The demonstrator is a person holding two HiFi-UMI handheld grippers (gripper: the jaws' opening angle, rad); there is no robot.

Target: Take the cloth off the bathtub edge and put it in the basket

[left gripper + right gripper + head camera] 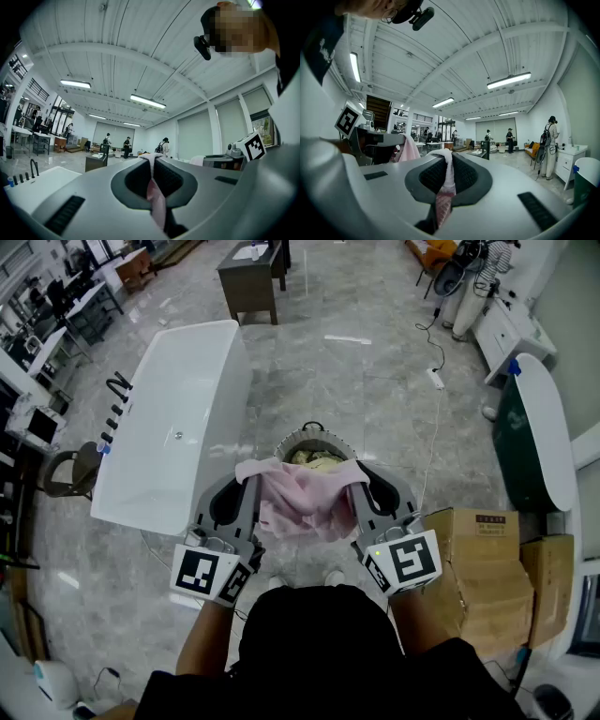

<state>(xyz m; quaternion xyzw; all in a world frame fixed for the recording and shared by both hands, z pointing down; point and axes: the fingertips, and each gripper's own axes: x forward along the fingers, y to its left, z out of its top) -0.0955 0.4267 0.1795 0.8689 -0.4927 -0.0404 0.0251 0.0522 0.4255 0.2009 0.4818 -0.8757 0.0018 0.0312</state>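
A pink cloth hangs stretched between my two grippers, above a round basket that has other cloth in it. My left gripper is shut on the cloth's left corner, my right gripper on its right corner. In the left gripper view the pink cloth is pinched between the jaws of the left gripper. The right gripper view shows the cloth clamped in the right gripper the same way. The white bathtub stands to the left of the basket, its edge bare.
Cardboard boxes stand at my right. A dark green tub is at the far right, a dark cabinet at the back. A power strip with cable lies on the marble floor. Black tap fittings line the bathtub's left rim.
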